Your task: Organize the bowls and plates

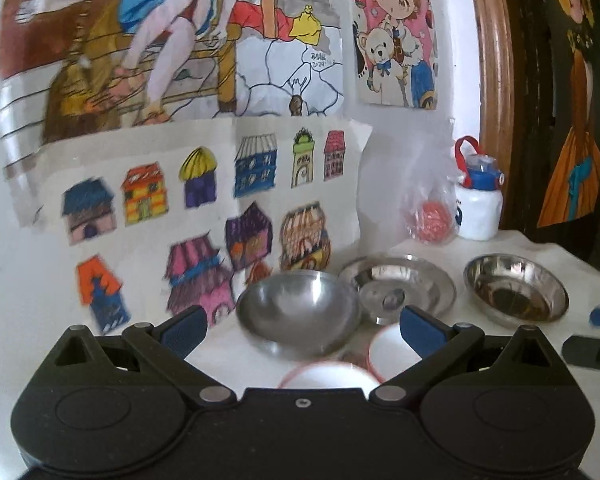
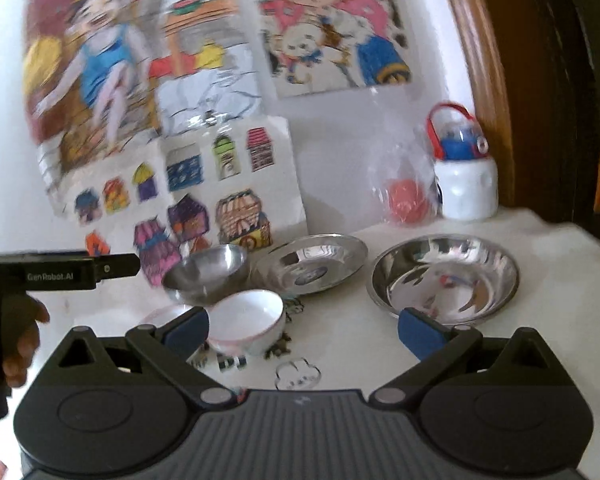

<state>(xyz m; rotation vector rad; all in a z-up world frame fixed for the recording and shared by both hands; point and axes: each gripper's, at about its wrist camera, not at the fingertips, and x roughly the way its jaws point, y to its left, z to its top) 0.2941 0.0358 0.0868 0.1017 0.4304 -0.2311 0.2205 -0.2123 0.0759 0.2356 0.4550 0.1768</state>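
Left gripper point(image 1: 300, 328): wide open, empty | right gripper point(image 2: 302, 330): wide open, empty

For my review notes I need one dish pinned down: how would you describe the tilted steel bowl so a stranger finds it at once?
Start at the sheet of coloured house drawings on the wall, then drop to the table below it. The tilted steel bowl is leftmost of three steel dishes there, behind a white bowl. Unlike the steel plate and wide steel bowl, it is tipped on its side.

Three shiny steel dishes in a row: tilted deep bowl point(image 2: 206, 274), shallow plate point(image 2: 312, 264), wide bowl point(image 2: 446, 276). Two red-rimmed white ceramic bowls point(image 2: 246, 320) sit in front.
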